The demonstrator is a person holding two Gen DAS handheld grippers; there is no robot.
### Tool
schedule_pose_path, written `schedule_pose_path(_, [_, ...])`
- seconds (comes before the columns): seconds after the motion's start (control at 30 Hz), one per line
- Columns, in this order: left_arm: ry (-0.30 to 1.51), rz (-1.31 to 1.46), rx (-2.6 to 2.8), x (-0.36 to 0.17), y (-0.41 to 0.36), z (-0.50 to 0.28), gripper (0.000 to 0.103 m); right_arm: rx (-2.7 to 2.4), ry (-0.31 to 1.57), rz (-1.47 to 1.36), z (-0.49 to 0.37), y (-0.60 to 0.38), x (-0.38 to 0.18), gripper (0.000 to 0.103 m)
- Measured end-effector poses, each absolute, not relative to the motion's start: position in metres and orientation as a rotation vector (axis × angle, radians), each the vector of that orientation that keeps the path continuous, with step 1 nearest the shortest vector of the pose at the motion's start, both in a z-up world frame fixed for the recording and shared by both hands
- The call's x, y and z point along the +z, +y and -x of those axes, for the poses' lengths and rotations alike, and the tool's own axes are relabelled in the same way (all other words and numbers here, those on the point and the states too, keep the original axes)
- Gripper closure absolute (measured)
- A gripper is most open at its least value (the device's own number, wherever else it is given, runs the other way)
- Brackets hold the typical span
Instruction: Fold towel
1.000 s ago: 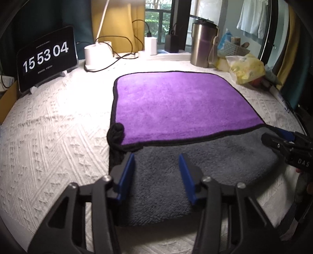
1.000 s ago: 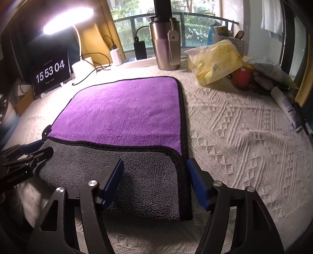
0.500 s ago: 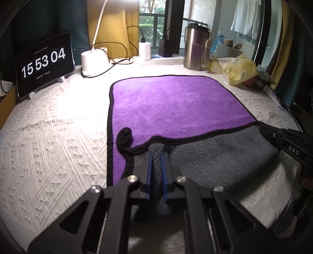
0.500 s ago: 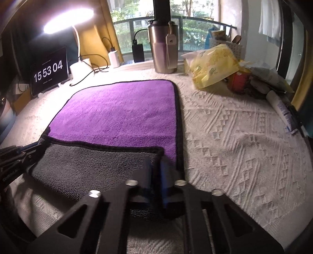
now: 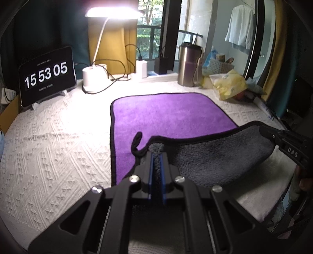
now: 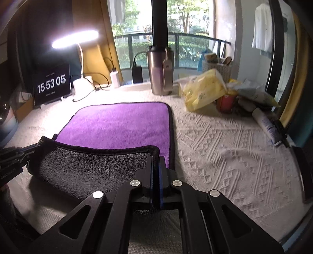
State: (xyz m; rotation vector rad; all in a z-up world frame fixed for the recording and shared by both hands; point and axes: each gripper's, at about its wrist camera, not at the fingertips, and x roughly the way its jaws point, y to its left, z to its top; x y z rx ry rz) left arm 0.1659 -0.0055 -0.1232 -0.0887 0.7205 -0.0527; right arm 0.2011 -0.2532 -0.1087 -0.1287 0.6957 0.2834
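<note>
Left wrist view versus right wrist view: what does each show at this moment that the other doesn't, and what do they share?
Only the left wrist view shows the towel's black hanging loop and the bare cloth left of the towel. Only the right wrist view shows the white tube, the red can and the cloth right of the towel. Both show the purple-and-grey towel, its near grey edge raised, with the left gripper and right gripper each shut on a near corner, plus the clock, the lit lamp and the steel tumbler.
</note>
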Motion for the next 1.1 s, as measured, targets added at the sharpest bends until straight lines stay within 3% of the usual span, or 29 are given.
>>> schedule_pose_path(1.1, [0.590, 0.128, -0.050, -0.070, 0.017, -0.193, 0.096, 0.243, 0.565, 0.119, -0.221, -0.243, -0.049, 0.098])
